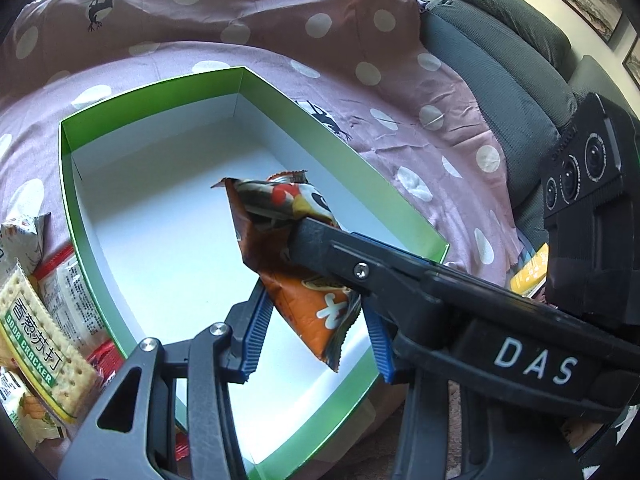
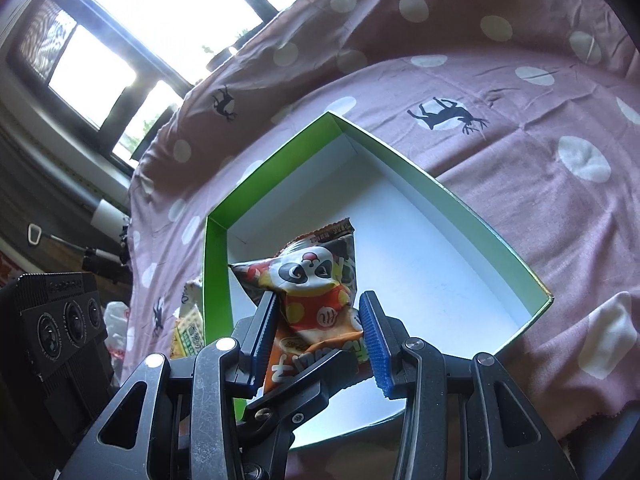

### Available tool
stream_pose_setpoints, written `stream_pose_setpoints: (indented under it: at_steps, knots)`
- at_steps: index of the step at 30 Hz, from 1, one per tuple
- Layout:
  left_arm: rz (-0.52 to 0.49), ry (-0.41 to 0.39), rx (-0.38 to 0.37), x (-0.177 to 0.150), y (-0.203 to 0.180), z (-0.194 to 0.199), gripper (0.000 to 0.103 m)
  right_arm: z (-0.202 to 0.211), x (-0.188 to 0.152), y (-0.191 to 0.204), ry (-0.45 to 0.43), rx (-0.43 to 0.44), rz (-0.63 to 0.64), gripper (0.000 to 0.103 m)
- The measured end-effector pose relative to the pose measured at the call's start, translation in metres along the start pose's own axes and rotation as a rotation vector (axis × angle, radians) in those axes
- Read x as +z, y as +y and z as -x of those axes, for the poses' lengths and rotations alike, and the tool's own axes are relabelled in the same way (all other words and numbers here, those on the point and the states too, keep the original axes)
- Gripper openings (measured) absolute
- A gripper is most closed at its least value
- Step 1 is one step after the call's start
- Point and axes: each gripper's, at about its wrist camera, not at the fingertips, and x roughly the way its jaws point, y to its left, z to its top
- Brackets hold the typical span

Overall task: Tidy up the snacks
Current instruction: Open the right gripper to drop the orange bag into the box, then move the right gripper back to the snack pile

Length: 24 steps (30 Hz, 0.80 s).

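An orange snack packet (image 1: 308,308) with a panda print (image 2: 316,280) hangs over an open green box (image 1: 152,92) with a bare white floor (image 2: 440,184). My left gripper (image 1: 314,300) is shut on the packet's lower corner, its blue pads on either side. My right gripper (image 2: 320,300) is shut on the packet's middle; in the left wrist view it reaches in from the right (image 1: 308,236). One black finger of the left gripper (image 2: 316,368) crosses the packet's bottom in the right wrist view.
The box lies on a pink polka-dot cloth (image 1: 400,92) with deer prints. Soda cracker packs (image 1: 32,332) and other snacks lie left of the box. A yellow packet (image 1: 530,272) lies to the right, near a grey sofa (image 1: 500,60). Windows (image 2: 160,8) lie beyond.
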Motion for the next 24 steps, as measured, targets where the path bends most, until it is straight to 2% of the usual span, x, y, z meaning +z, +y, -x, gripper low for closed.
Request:
stream_pose_setpoints:
  at_steps: [6,8,11,15,19,24]
  knots:
    - [0.016,-0.005,0.004,-0.003,0.000,0.004,0.045,0.002,0.000,0.003,-0.001,-0.021,0.010,0.048]
    - [0.020,-0.013,-0.008,-0.005,0.001,0.008,0.045,0.004,-0.001,0.006,-0.009,-0.033,0.025,0.058]
    - [0.047,-0.028,-0.014,-0.008,0.005,0.018,0.052,0.010,-0.002,0.012,-0.036,-0.028,0.042,0.068]
    - [0.068,-0.069,0.004,-0.013,0.012,0.038,0.060,0.015,-0.004,0.021,-0.052,-0.003,0.064,0.068]
    - [0.101,-0.122,0.063,-0.021,0.024,0.059,0.076,0.015,-0.008,0.033,-0.051,0.009,0.088,0.071]
    - [0.140,-0.195,0.126,-0.030,0.039,0.088,0.079,0.016,-0.014,0.050,-0.062,0.038,0.118,0.082]
